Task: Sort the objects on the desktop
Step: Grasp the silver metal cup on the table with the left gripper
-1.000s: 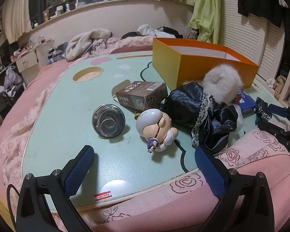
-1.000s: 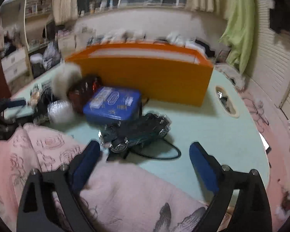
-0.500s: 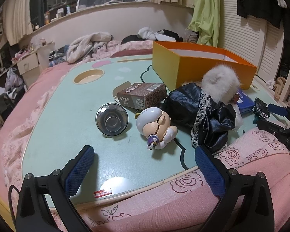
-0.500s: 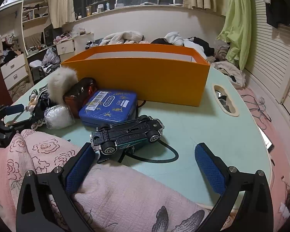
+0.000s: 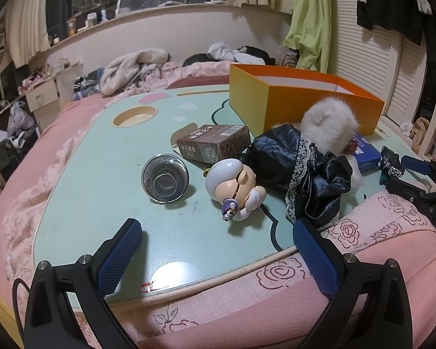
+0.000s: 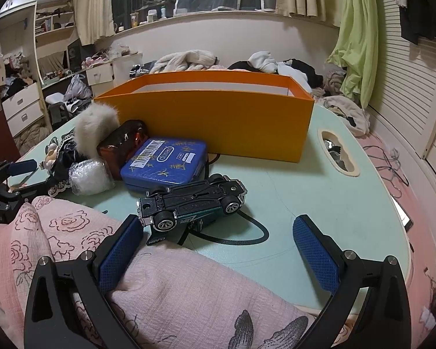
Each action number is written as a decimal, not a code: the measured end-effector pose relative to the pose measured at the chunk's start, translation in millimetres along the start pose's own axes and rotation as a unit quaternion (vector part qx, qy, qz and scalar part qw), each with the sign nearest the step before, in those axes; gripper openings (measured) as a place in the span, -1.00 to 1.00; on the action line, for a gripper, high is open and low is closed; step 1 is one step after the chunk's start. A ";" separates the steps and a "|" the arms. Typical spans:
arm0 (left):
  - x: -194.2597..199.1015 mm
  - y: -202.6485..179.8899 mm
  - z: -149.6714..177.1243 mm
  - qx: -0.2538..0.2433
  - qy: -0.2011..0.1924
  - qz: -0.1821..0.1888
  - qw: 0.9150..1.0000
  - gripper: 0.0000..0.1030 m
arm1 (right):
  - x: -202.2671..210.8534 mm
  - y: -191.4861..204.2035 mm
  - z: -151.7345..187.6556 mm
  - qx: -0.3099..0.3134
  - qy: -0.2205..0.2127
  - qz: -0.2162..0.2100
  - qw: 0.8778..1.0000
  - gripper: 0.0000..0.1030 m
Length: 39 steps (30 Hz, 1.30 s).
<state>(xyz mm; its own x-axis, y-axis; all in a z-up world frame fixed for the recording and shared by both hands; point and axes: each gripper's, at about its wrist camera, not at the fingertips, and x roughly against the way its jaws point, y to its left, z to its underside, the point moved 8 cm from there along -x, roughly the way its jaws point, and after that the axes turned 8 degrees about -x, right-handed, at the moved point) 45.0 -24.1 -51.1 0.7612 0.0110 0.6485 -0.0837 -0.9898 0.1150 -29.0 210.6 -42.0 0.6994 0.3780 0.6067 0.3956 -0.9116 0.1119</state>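
Observation:
On the mint-green table lie a glass bowl, a brown carton, a white-haired figurine, a black doll dress with white fur and an open orange box. My left gripper is open and empty, hovering at the near edge before the figurine. In the right wrist view a toy car lies on its side, with a blue tin and the orange box behind it. My right gripper is open and empty, just short of the car.
A pink rose-print blanket covers the table's near edge and shows under the right gripper. A black cable loops by the car. Cup-holder cutouts sit in the tabletop. A cluttered bed lies behind.
Both grippers stay open. The left view has drawn back slightly. The right gripper has steadied and moved closer to the toy car, which now lies nearer the left finger.

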 end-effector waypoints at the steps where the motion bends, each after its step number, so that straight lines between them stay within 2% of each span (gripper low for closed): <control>1: 0.3 0.2 0.1 0.000 0.000 0.000 1.000 1.00 | 0.4 1.2 -0.5 0.000 0.000 0.000 1.000 0.99; 14: 3.4 -1.3 0.6 0.003 -0.010 0.002 1.000 0.99 | 1.5 0.3 -2.4 0.001 -0.001 0.000 1.000 0.99; 19: 30.8 5.3 -10.2 0.032 -0.082 0.046 0.995 0.97 | 3.7 -1.5 -4.2 -0.001 -0.001 0.000 1.000 0.99; 22: 42.6 19.9 -20.1 0.062 -0.111 0.038 0.991 0.95 | 3.8 -2.0 -4.6 -0.001 -0.001 -0.001 1.000 0.99; 26: 36.4 45.0 -31.5 0.083 -0.104 0.010 0.991 0.72 | 4.0 -2.6 -5.2 -0.001 -0.001 -0.001 1.000 0.99; 27: 28.6 52.6 -34.6 0.091 -0.087 0.001 0.992 0.67 | 4.1 -2.8 -5.3 -0.001 -0.001 -0.001 1.000 0.99; 29: 13.6 58.3 -36.1 0.100 -0.058 0.002 0.993 0.41 | 4.2 -2.9 -5.7 -0.002 0.000 -0.002 1.000 0.99; 30: 2.2 56.7 -36.7 0.097 -0.039 0.007 0.994 0.34 | 4.3 -2.9 -5.7 -0.002 0.000 -0.001 1.000 0.99; 31: -9.2 52.9 -36.0 0.087 -0.021 0.008 0.996 0.16 | 4.2 -3.3 -5.9 -0.001 0.000 -0.002 1.000 0.99; 32: -20.4 49.1 -33.9 0.075 -0.004 0.001 0.997 -0.19 | 4.2 -3.6 -6.0 -0.001 0.000 -0.002 1.000 0.99; 33: -30.3 47.2 -29.2 0.070 0.013 -0.008 0.997 -0.39 | 4.3 -3.9 -6.1 -0.001 0.000 -0.002 1.000 0.99; 34: -29.4 46.5 -29.4 0.065 0.001 -0.029 0.997 -0.46 | 4.6 -3.8 -6.3 -0.001 0.000 -0.002 1.000 0.99; 37: -25.5 37.8 -27.1 0.075 -0.018 0.001 0.997 -0.47 | 5.5 -4.5 -6.7 -0.001 -0.002 -0.002 1.000 0.99; 39: -22.7 34.8 -24.5 0.068 -0.026 -0.003 0.997 -0.47 | 7.0 -5.8 -6.6 -0.006 -0.004 -0.008 1.000 0.99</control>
<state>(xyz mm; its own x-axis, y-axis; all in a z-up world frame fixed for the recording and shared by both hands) 9.1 -55.3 -43.4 0.7934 0.0137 0.6085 0.0073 -0.9999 0.0130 -30.4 217.5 -33.1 0.6980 0.3929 0.5987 0.3989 -0.9076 0.1306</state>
